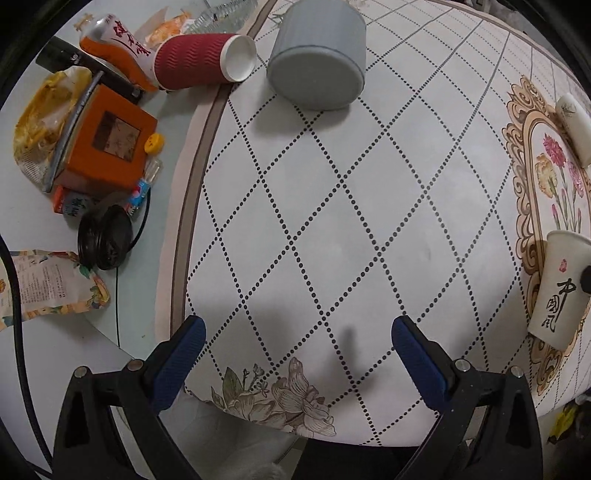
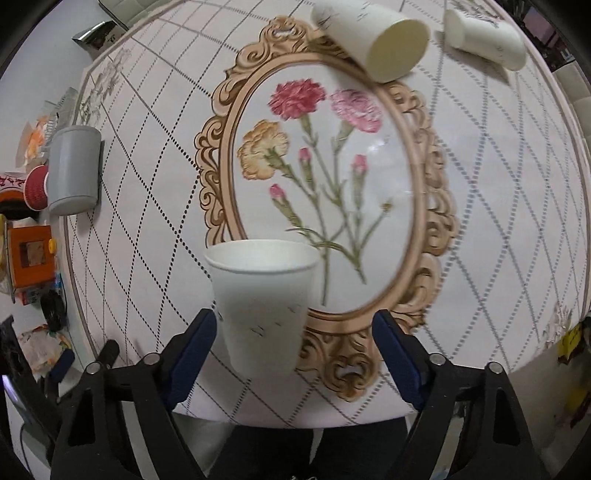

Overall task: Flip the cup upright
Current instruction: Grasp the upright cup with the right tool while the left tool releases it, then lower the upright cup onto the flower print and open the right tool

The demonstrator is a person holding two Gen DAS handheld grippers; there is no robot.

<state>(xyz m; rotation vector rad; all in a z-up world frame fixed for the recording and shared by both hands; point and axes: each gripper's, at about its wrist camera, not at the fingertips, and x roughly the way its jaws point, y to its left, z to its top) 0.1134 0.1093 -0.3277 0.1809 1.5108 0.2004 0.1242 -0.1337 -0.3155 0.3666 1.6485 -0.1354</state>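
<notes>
A white paper cup [image 2: 263, 302] stands upright, mouth up, on the floral tablecloth, between the fingers of my right gripper [image 2: 294, 345], nearer the left finger. The jaws are wide open and do not grip it. The same cup with black calligraphy shows in the left wrist view [image 1: 559, 288] at the far right. Two more white paper cups [image 2: 373, 40] [image 2: 484, 35] lie on their sides at the far end. A grey cup [image 1: 317, 55] sits mouth down, and a red ribbed cup [image 1: 201, 61] lies on its side. My left gripper [image 1: 298, 349] is open and empty above the cloth.
Clutter lies left of the tablecloth [image 1: 332, 206]: an orange box [image 1: 107, 147], snack packets [image 1: 48, 284], a black round object with a cable [image 1: 105, 236], a red-and-white can [image 1: 118, 44]. The table's near edge runs just under both grippers.
</notes>
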